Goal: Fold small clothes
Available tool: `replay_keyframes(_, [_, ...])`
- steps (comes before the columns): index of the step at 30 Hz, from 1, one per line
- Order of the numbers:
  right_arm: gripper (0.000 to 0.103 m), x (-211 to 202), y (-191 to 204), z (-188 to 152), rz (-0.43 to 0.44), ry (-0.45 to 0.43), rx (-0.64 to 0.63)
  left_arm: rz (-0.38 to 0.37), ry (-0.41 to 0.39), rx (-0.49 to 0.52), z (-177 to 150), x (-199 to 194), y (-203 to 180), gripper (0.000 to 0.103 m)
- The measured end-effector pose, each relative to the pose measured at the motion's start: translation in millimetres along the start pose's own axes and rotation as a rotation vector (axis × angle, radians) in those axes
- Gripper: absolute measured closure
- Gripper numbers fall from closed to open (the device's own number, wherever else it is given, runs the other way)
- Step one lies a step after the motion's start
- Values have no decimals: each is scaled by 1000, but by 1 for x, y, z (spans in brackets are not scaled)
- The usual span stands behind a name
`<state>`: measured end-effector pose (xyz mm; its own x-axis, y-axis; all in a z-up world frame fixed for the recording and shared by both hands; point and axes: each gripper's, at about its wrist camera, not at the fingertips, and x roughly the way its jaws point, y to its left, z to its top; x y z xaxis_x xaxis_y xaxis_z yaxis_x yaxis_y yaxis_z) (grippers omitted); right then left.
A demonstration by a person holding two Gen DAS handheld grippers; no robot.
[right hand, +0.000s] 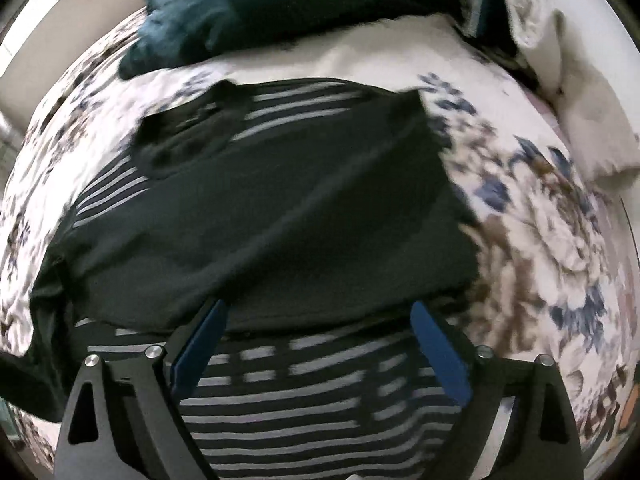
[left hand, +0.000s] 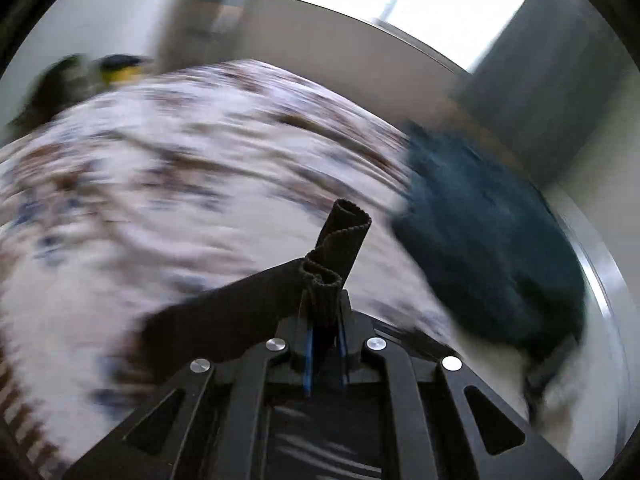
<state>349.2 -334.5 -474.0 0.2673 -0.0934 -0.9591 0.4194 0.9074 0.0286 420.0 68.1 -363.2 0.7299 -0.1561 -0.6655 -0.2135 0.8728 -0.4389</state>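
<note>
On floral bedspread (right hand: pixel 540 220): one striped garment (right hand: pixel 304 396), perhaps two dark ones (right hand: pixel 280 208).

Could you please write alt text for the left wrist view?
The left gripper is shut on a bunched strip of black ribbed fabric, lifted over a blurred floral bedspread. A dark teal cloth lies to the right.
</note>
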Motion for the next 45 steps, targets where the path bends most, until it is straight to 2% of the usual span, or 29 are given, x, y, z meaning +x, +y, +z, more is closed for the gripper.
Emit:
replay_keyframes(3, [8, 7, -32, -2, -15, 22, 60, -123, 93, 103, -25, 41, -83, 96])
replay_keyframes(5, [8, 12, -49, -2, -25, 36, 85, -191, 151, 185, -54, 68, -143, 96])
replay_keyframes(7, [8, 18, -66, 0, -37, 49, 102, -229, 206, 235, -79, 91, -179, 96])
replay_keyframes(9, [8, 23, -80, 4, -41, 59, 108, -243, 291, 251, -101, 112, -206, 95])
replay_keyframes(12, [8, 26, -92, 13, -30, 64, 106, -248, 414, 255, -130, 140, -225, 94])
replay_keyframes(14, [8, 24, -96, 21, -7, 64, 103, -221, 464, 301, -138, 144, -233, 84])
replay_keyframes(15, [8, 22, -97, 24, 4, 60, 104, -218, 467, 310, -136, 141, -229, 65])
replay_keyframes(16, [8, 19, -97, 29, 20, 53, 108, -220, 460, 306, -133, 135, -221, 37])
replay_keyframes(18, [8, 13, -97, 41, 70, 44, 118, -187, 426, 287, -112, 117, -192, 9])
replay_keyframes(19, [8, 10, -95, 47, 108, 41, 129, -171, 408, 281, -105, 115, -179, 9])
replay_keyframes(21, [8, 9, -89, 59, 181, 41, 143, -79, 350, 265, -81, 94, -139, 9])
replay_keyframes(24, [8, 16, -70, 83, 279, 52, 136, 124, 279, 257, -51, 74, -72, 9])
replay_keyframes(26, [9, 26, -55, 98, 319, 61, 130, 221, 262, 244, -42, 69, -33, 9])
replay_keyframes(28, [9, 43, -41, 111, 330, 86, 132, 284, 277, 222, -40, 72, 0, 9])
replay_keyframes(30, [9, 66, -30, 121, 299, 125, 157, 355, 283, 198, -42, 74, 28, 9])
replay_keyframes(31, [14, 75, -28, 124, 288, 140, 169, 371, 284, 187, -43, 77, 36, 9])
replay_keyframes(32, [23, 85, -25, 128, 282, 151, 181, 383, 286, 176, -46, 79, 43, 9])
replay_keyframes(33, [29, 95, -19, 131, 266, 163, 175, 393, 289, 171, -49, 82, 45, 9])
replay_keyframes(34, [46, 101, -14, 133, 249, 165, 157, 395, 295, 160, -51, 85, 47, 9])
replay_keyframes(35, [75, 104, -10, 135, 219, 152, 128, 385, 298, 150, -53, 88, 48, 9])
replay_keyframes(36, [86, 101, -7, 135, 170, 128, 98, 377, 300, 143, -54, 92, 47, 9])
replay_keyframes(37, [90, 94, -7, 134, 161, 99, 93, 374, 301, 139, -55, 95, 45, 9])
replay_keyframes(42, [92, 34, -23, 120, 154, -73, 93, 345, 318, 159, -56, 116, 34, 9])
replay_keyframes(45, [92, 14, -43, 109, 144, -127, 123, 344, 328, 202, -54, 137, 26, 9])
